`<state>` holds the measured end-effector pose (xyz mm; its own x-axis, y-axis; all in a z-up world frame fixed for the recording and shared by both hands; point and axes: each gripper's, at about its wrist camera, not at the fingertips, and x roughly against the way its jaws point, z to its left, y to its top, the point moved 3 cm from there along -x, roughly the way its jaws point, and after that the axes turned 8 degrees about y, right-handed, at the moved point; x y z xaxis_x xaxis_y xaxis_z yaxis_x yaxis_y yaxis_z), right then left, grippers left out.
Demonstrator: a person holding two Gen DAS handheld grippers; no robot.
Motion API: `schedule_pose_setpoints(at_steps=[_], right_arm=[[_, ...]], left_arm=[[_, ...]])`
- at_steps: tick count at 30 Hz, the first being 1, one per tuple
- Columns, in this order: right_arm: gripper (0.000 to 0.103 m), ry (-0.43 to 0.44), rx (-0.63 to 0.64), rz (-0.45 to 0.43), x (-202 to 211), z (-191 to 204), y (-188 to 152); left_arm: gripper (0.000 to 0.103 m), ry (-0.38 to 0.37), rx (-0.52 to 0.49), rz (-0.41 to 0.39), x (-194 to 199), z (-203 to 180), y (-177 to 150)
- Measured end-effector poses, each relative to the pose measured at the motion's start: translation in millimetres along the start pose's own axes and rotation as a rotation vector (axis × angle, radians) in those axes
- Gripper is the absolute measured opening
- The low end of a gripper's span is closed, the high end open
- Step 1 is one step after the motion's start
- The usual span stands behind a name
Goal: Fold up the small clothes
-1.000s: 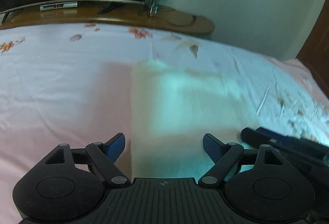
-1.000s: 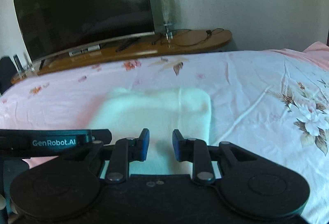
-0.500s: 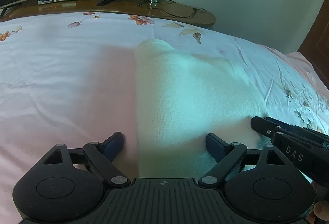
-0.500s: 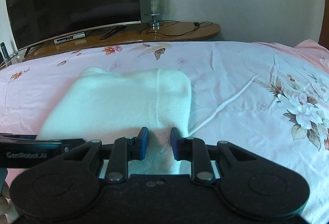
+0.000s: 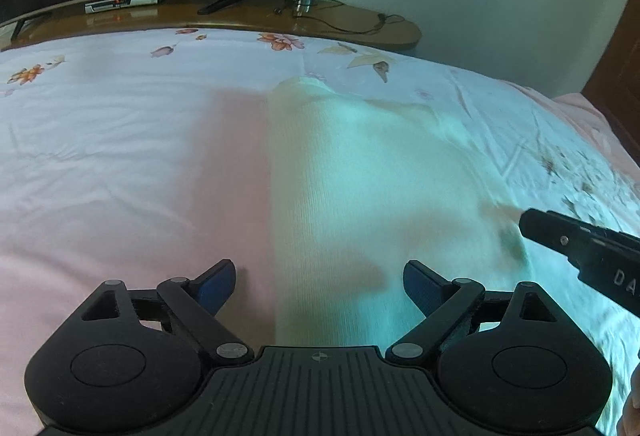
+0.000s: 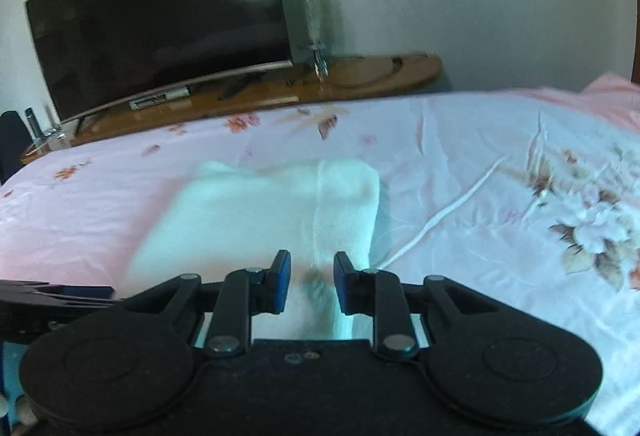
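Left gripper: jaws spread wide, holding nothing, straddling the garment's near left edge.
Garment: white, lying folded on the bedsheet; probably one fold left.
Right gripper: jaws partly spread over near hem, not pinching.

Left of the folded white garment the floral bedsheet lies bare; right of it, the right tool blocks; beyond it, bare sheet reaches the wooden counter.

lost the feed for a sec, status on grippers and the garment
Left gripper wide open, straddling white knit garment's left edge. Right gripper part open over near hem. Garment on floral bedsheet. Nothing obstructing.
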<state>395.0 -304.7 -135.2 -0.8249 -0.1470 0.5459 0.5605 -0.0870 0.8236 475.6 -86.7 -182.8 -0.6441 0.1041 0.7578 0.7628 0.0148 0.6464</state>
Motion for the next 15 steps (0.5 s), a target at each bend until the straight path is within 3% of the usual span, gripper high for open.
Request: schedule_pose_setpoints(at_steps=[8, 13, 15], right_arm=[[0.027, -0.027, -0.01, 0.078, 37.5, 23.1, -51.6], [0.037, -0.108, -0.014, 0.097, 42.6, 24.4, -64.6], [0.029, -0.097, -0.057, 0.125, 37.4, 16.5, -68.7]], left_arm=[[0.091, -0.033, 0.032, 0.054, 24.7, 12.6, -44.7], [0.091, -0.022, -0.01, 0.035, 22.7, 7.2, -52.3], [0.09, -0.022, -0.017, 0.021, 23.8, 7.7, -55.4]])
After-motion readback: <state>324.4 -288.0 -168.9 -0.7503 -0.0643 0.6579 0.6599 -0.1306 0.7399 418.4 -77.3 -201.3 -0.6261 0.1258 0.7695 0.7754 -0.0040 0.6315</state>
